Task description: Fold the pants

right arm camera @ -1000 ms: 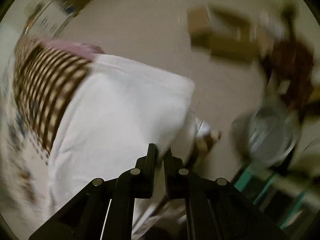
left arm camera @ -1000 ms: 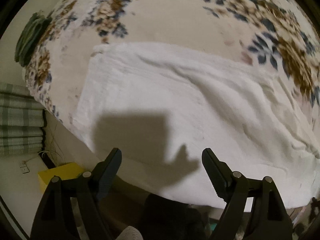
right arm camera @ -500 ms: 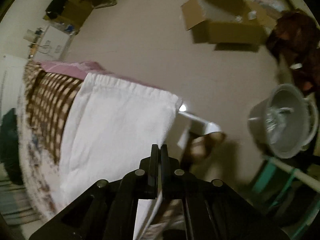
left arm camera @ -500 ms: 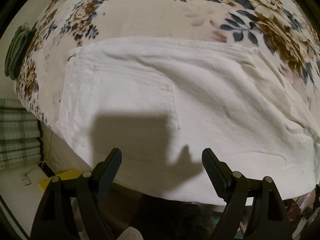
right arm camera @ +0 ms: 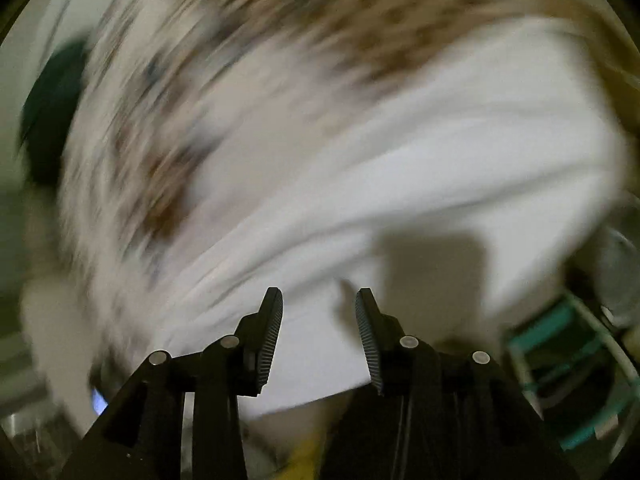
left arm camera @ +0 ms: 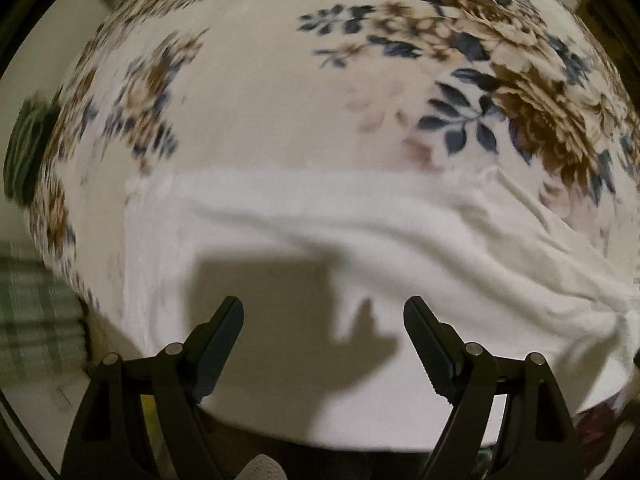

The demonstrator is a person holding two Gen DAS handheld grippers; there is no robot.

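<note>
A: Where are the pants [left arm camera: 360,248] right now?

B: Spread flat across the near edge of the bed, on the floral bedspread [left arm camera: 280,112]. From the left tool [left arm camera: 323,316] they lie directly ahead and below, a white band running from its left to its right, with a soft ridge across the middle. The tool's shadow falls on the cloth just ahead of its tips.

A: Is the left tool gripping anything?

B: No. Its jaws stand wide apart and released, hanging over the white fabric with nothing between them.

A: And the right tool [right arm camera: 319,300]?

B: Its jaws have just been opening. They now stand partly apart, released, with no cloth pinched between the ribbed pads [right arm camera: 272,340]. The pants [right arm camera: 420,168] lie ahead of it and under it. That view is heavily smeared, so the folds are hard to read.

A: Anything else around?

B: To the far left of the left tool, a dark green bundle [left arm camera: 24,156] sits at the edge of the bed, and below it, off the bed, there is green checked fabric [left arm camera: 36,320]. To the right of the right tool, a teal frame [right arm camera: 568,360] shows, blurred.
</note>
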